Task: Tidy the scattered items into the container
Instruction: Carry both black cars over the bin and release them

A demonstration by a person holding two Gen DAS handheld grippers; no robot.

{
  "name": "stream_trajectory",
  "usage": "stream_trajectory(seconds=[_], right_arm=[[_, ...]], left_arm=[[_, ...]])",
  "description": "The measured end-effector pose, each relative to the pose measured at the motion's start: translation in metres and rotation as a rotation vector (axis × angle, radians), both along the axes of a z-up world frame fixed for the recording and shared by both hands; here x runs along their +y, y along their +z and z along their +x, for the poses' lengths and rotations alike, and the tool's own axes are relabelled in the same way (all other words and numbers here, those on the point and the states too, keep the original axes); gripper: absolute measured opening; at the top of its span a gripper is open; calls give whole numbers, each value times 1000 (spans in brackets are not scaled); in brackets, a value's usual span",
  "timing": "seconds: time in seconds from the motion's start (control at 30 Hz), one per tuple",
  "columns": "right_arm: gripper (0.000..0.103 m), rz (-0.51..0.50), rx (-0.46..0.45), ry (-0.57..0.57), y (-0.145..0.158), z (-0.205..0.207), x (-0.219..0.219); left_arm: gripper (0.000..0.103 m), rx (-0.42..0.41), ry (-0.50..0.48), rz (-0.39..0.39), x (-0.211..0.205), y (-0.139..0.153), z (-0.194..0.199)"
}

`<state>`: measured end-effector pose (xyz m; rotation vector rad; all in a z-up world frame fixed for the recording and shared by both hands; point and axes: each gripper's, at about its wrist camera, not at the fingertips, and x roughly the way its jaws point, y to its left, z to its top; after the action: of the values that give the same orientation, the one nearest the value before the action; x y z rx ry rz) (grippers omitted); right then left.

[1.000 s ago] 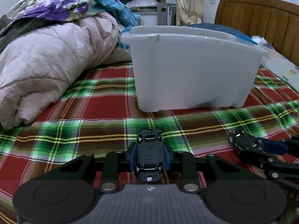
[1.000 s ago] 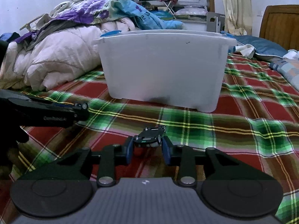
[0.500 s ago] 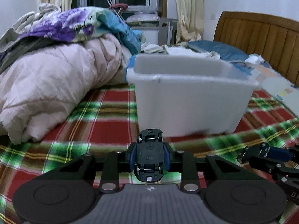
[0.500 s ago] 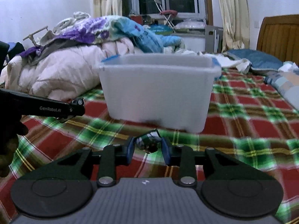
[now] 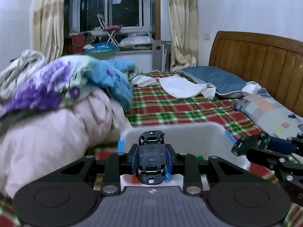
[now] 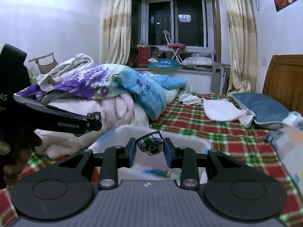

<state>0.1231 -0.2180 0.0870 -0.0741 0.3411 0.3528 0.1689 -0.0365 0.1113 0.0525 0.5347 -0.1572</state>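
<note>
Tongs L (image 5: pixel 151 158) & R (image 6: pixel 150 152) tilted down, gripping toy cars (image 5: pixel 151 158)

Illumination is dim, cool indoor light; the window (image 6: pixel 178 21) is dark and supplies none. Fisheye distortion bows the curtains (image 6: pixel 239 37) and vignettes the corners black. Motion blur smears the quilt pile (image 5: pixel 56 102) and plaid bedspread (image 6: pixel 236 138); near gripper hardware stays sharp.

Smooth matt white plastic container (image 5: pixel 212 132); glossy wooden headboard (image 5: pixel 261 56); soft plaid cloth bedsheet (image 5: pixel 170 109)
</note>
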Motion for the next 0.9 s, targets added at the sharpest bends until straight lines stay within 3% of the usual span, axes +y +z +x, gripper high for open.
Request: stream_trajectory(seconds=[0.2, 0.5, 0.57, 0.6, 0.63, 0.9], right_arm=[[35, -18, 108, -24, -9, 53, 5], [37, -41, 220, -50, -33, 84, 3], [67, -79, 229, -66, -37, 88, 6], [100, -94, 218, -75, -37, 89, 7], [103, -99, 198, -76, -36, 87, 7], [103, -87, 206, -59, -31, 78, -3]], left_arm=[[33, 65, 53, 5, 0, -7, 30], [34, 152, 100, 28, 1, -28, 54], [52, 163, 102, 43, -3, -30, 57], [67, 163, 108, 55, -5, -30, 58], [75, 152, 108, 70, -7, -29, 57], [75, 197, 79, 74, -12, -30, 53]])
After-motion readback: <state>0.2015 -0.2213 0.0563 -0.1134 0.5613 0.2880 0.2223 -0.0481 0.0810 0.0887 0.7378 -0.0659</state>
